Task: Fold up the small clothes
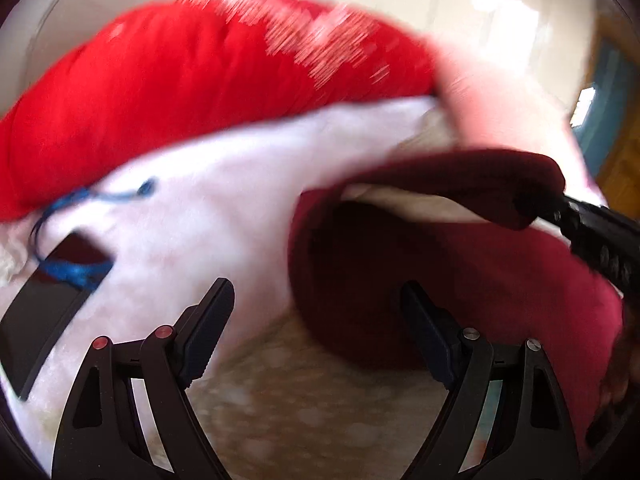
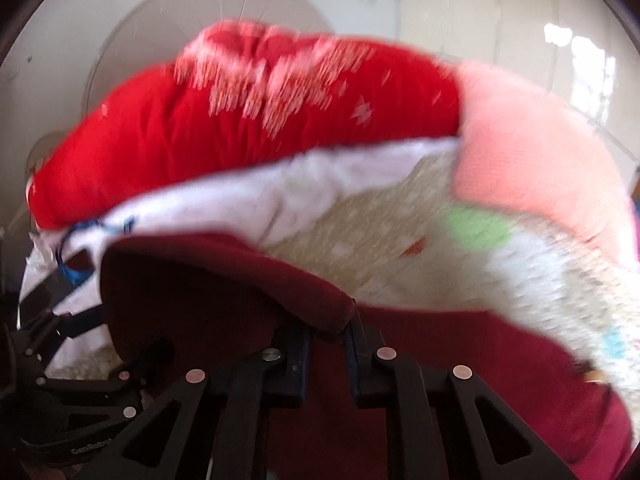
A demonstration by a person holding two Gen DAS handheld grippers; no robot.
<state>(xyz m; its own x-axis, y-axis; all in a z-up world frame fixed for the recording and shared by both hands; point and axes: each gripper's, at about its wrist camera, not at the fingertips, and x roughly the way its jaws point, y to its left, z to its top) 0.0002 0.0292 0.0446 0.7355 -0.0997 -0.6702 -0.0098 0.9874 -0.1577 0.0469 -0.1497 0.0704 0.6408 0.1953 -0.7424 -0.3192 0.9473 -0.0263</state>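
Your right gripper [image 2: 328, 354] was pinched nearly closed on the edge of a dark maroon garment [image 2: 224, 280], its fold pressed between the two pads. In the left wrist view that same garment [image 1: 460, 288] hung from the gripper, which entered from the right, and drooped in an open loop.

Your left gripper [image 1: 316, 332] stood wide, its fingers [image 1: 212, 320] empty, hovering just beside the maroon cloth's lower edge and over a speckled beige fabric [image 1: 288, 400].

Beyond both lay a heap of small clothes: a white fleecy piece [image 1: 208, 208] with a blue cord [image 1: 80, 272], a bright red garment with pale print [image 2: 208, 136] farther back, and a pink one [image 2: 532, 148] at the right. No bare surface showed beneath the pile, so its edges cannot be placed. Both views were motion-blurred.

You seemed to be picking one item out to start a fold. Next, your left gripper would likely need a second edge of the maroon cloth, so it could be spread flat.
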